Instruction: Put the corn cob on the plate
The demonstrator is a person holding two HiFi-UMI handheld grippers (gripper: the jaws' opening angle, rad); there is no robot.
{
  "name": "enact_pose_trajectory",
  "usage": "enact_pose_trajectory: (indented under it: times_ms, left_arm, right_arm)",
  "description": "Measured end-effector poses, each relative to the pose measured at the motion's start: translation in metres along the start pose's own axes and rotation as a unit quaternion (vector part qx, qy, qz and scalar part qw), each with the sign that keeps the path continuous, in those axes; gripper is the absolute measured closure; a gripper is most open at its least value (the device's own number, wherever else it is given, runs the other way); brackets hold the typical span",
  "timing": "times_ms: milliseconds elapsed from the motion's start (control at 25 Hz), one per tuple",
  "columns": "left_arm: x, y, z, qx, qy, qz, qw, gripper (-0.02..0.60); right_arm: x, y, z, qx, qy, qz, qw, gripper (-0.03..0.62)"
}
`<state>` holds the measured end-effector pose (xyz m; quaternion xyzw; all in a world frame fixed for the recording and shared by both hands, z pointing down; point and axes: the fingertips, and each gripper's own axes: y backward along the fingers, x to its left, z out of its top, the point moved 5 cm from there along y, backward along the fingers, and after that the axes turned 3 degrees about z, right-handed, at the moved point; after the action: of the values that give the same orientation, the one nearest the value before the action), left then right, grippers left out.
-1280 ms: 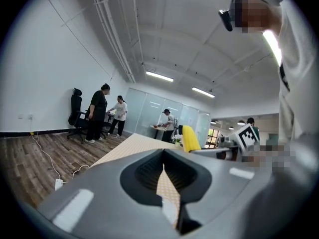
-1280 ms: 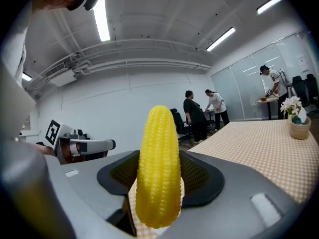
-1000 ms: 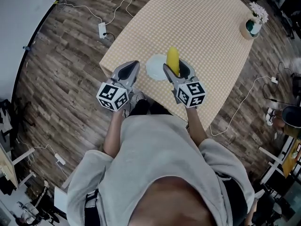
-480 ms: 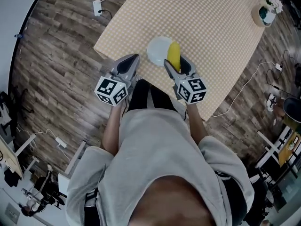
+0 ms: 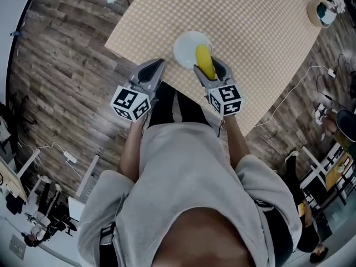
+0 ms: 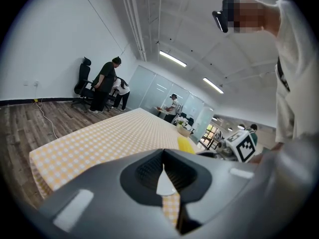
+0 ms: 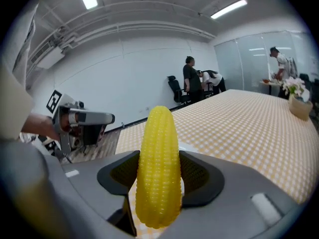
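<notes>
Now the right gripper (image 5: pixel 209 67) pinches the corn cob (image 5: pixel 204 60) over the 5 o'clock rim of the white plate (image 5: pixel 182 46).
It should lower the cob level toward the centre before releasing. The left gripper (image 5: pixel 156 69), at the cob's 9 o'clock, is closed and empty. Whether the cob touches the plate is unclear.

One corn cob (image 5: pixel 205 62), one plate (image 5: pixel 185 44), perhaps one vase (image 5: pixel 322 13)

We see yellow corn cob (image 5: pixel 204 62) upper centre of frame, clamped lengthwise in right gripper (image 5: pixel 207 67), overlapping round white plate (image 5: pixel 186 44).
</notes>
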<state>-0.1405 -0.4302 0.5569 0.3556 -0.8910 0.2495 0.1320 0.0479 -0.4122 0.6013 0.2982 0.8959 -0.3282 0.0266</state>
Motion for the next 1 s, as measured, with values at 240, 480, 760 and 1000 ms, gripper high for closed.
enact_pose_trajectory:
  times_ms: [240, 480, 760, 1000]
  left_arm:
    - [0.010, 0.002, 0.004, -0.007, 0.006, 0.012, 0.9999, 0.574]
    - [0.015, 0.003, 0.005, -0.010, 0.016, 0.021, 0.9996, 0.574]
    - [0.023, 0.004, 0.004, -0.013, 0.026, 0.031, 0.9991, 0.574]
    - [0.028, 0.001, 0.000, -0.010, 0.037, 0.035, 0.9987, 0.574]
  right_arm:
    - [0.003, -0.019, 0.005, 0.076, 0.234, 0.007, 0.969, 0.344]
    - [0.013, -0.036, -0.001, 0.136, 0.410, 0.033, 0.901, 0.344]
    - [0.014, -0.051, -0.005, 0.156, 0.444, 0.066, 0.880, 0.344]
    - [0.003, -0.068, -0.002, 0.174, 0.422, 0.100, 0.884, 0.344]
